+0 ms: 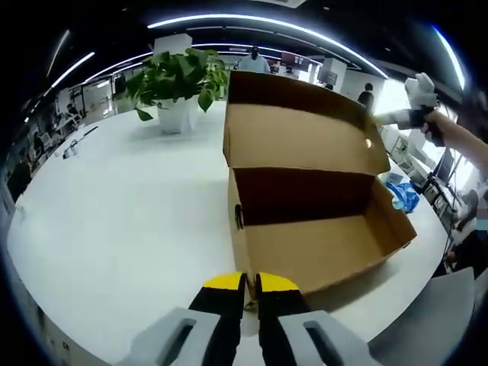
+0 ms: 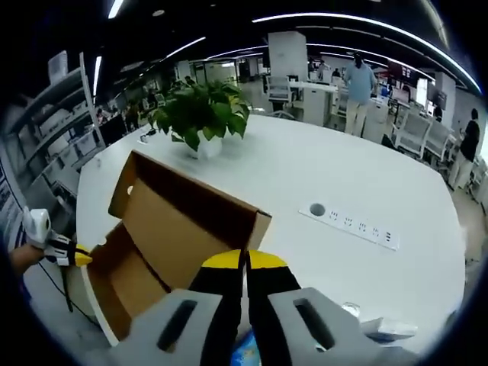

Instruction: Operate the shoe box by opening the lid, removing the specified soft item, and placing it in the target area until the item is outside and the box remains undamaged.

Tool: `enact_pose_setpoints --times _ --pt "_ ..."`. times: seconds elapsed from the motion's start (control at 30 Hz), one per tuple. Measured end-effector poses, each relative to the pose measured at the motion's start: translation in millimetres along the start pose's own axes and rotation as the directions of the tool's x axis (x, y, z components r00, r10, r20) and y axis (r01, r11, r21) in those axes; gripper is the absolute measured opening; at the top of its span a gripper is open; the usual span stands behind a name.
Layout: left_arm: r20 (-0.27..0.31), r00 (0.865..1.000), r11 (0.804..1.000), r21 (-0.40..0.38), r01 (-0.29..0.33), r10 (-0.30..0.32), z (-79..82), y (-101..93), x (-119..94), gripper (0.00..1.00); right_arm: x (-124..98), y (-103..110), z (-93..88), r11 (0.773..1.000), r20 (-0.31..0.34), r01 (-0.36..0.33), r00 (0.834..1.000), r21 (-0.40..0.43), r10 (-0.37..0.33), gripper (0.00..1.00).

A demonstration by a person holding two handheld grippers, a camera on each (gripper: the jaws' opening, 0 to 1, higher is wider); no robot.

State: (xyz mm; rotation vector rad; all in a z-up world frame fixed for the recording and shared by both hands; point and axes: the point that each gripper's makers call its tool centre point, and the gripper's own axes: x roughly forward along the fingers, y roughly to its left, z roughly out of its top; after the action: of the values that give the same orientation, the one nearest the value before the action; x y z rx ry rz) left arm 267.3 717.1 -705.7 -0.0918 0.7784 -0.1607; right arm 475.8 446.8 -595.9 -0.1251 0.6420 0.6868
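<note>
The cardboard shoe box (image 1: 320, 244) stands open on the white table, its lid (image 1: 301, 137) tipped up and back. Bare cardboard shows inside it. My left gripper (image 1: 250, 284) is shut with nothing between its yellow tips, just in front of the box's near wall. A blue soft item (image 1: 402, 192) lies on the table past the box's right end. My right gripper (image 1: 418, 95) hangs high above that spot, held by a hand. In the right gripper view my right gripper (image 2: 245, 261) is shut and empty behind the lid (image 2: 183, 221), with a blue patch (image 2: 245, 352) below it.
A potted plant (image 1: 179, 80) stands at the table's far side, also seen as plant (image 2: 202, 114). A white power strip (image 2: 351, 221) lies flat on the table (image 2: 305, 168). My left gripper (image 2: 57, 248) shows at the box's far end. People and desks stand beyond.
</note>
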Motion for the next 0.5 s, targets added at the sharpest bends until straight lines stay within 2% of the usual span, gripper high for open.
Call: enact_pose_setpoints --times 0.3,0.5 --pt "0.0 1.0 1.0 0.015 0.009 -0.009 0.3 -1.2 -0.7 0.05 -21.7 12.5 -1.1 1.0 0.063 -0.001 0.998 -0.017 0.002 0.0" --pt "0.01 1.0 1.0 0.021 0.01 -0.011 0.6 -1.1 -0.8 0.05 -35.8 21.2 -6.3 1.0 0.097 -0.007 0.995 0.001 0.007 0.0"
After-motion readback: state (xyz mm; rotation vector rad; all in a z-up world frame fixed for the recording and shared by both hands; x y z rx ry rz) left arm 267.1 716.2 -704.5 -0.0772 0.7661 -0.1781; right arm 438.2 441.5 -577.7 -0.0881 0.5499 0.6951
